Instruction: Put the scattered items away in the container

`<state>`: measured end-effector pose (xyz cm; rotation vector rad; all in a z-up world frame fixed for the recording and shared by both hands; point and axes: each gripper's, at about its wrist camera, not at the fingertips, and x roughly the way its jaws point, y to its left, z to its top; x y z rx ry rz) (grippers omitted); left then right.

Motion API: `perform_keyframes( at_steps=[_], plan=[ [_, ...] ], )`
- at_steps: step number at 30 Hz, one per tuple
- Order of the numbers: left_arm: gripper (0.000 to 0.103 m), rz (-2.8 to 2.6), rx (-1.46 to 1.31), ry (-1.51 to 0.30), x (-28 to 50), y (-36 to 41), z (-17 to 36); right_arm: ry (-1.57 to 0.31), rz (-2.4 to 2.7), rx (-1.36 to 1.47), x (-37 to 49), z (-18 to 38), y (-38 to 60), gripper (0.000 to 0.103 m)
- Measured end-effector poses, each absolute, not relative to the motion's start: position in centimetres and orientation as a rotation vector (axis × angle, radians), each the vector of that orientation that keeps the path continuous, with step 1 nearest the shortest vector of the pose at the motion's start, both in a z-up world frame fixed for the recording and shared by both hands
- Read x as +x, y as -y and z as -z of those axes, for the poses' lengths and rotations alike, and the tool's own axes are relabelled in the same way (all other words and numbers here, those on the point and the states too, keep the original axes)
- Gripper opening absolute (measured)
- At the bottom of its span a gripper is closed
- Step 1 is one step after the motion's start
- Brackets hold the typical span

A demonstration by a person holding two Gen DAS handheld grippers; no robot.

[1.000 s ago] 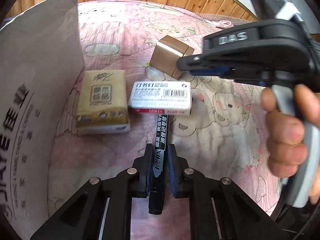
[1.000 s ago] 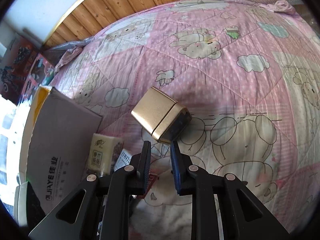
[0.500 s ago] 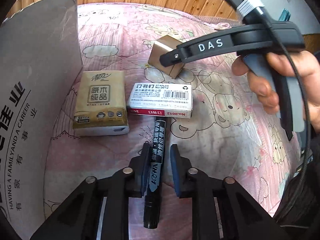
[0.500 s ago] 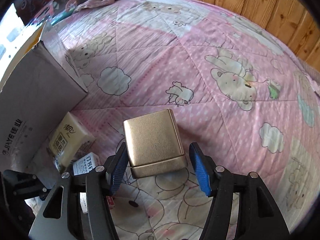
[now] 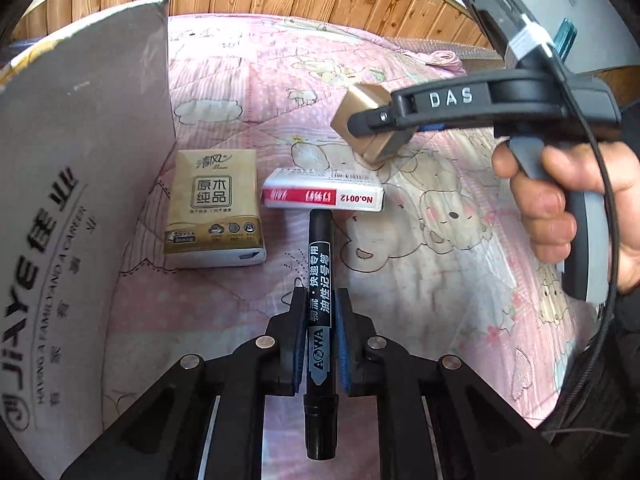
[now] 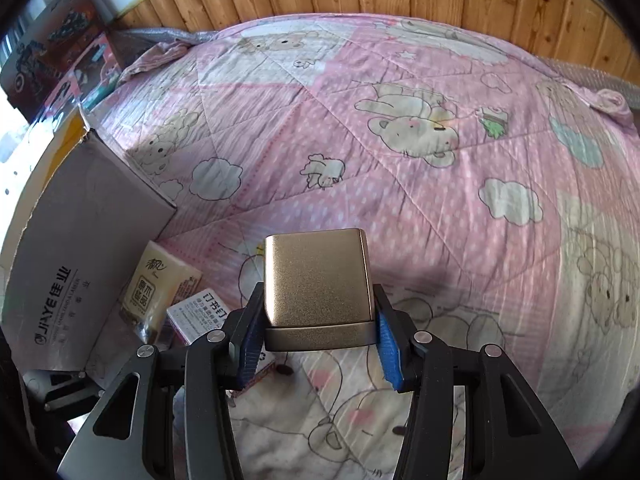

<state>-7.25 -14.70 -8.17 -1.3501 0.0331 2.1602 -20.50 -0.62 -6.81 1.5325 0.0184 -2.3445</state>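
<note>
Flanking the cardboard box (image 5: 80, 184): tissue pack (image 5: 216, 204), staple box (image 5: 324, 194)

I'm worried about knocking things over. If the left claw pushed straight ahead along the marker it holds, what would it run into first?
The marker in the left claw points at the staple box; its tip looks about touching the box's near side, so that would be hit first.
</note>
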Motion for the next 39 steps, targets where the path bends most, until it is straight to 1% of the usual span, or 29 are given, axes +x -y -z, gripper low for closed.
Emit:
perform_keyframes(
  at_steps=[6, 13, 21, 39],
  plan=[
    [0.014, -2.172, -1.355, -0.009, -6.1, 15.6, 6.6, 0.090, 2.367, 1.584, -16.8, 6.9, -0.4, 0.051],
    [0.014, -2.184, -1.370, 0.011, -4.8, 16.2, 5.5, 0.140, 2.376, 1.600, -13.1, 6.8, -0.1, 0.051],
    [0.014, -2.208, -1.384, -0.021, -3.6, 16.4, 4.5, 0.158, 2.380, 1.592, -9.9, 6.5, 0.8, 0.051],
    [0.014, -2.224, -1.341, 0.010, -1.4, 18.4, 2.2, 0.187, 2.381, 1.562, -4.9, 5.6, 2.8, 0.051]
  ],
)
